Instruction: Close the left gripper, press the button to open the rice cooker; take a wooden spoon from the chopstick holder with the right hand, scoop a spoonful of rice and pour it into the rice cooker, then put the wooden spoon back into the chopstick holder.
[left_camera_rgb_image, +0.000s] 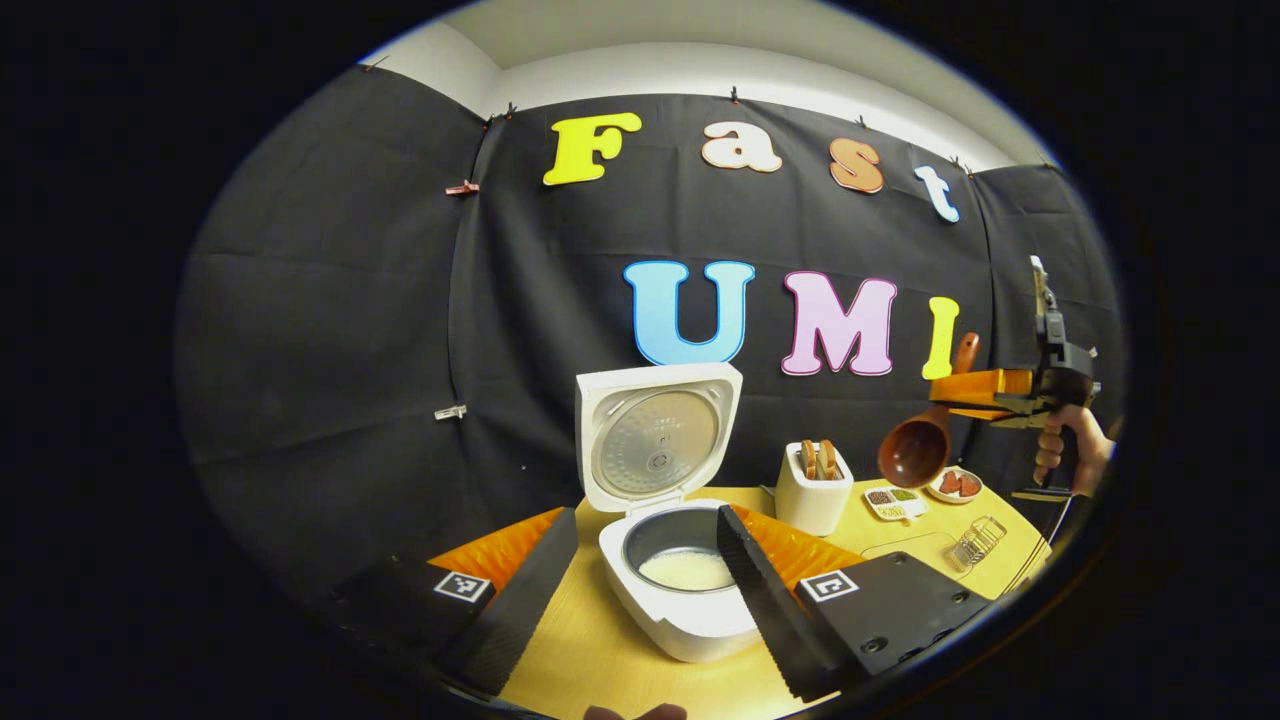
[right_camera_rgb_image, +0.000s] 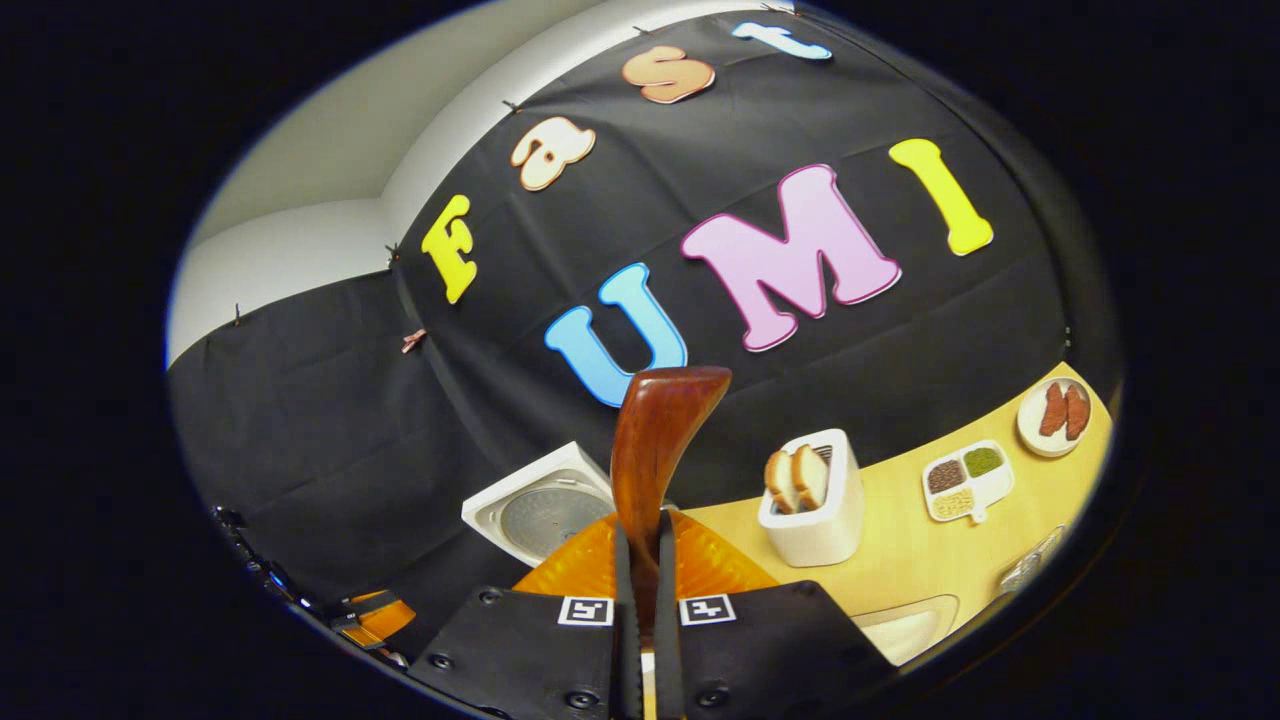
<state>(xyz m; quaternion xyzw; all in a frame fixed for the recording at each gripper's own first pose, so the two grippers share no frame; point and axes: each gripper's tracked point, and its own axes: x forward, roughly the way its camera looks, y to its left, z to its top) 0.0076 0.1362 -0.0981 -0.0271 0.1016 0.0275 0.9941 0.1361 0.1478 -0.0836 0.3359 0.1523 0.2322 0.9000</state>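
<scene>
Right gripper view: I note my right gripper (right_camera_rgb_image: 640, 560) jaws clenched on the wooden spoon (right_camera_rgb_image: 655, 440) handle rising between them, stiff, smooth, likely slippery; left gripper (left_camera_rgb_image: 640, 570) jaws released, rice cooker (left_camera_rgb_image: 680, 590) between.

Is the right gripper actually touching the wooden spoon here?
Touching. In the right gripper view, the right gripper has both fingers pressed against the handle of the wooden spoon, no gap on either side.
</scene>
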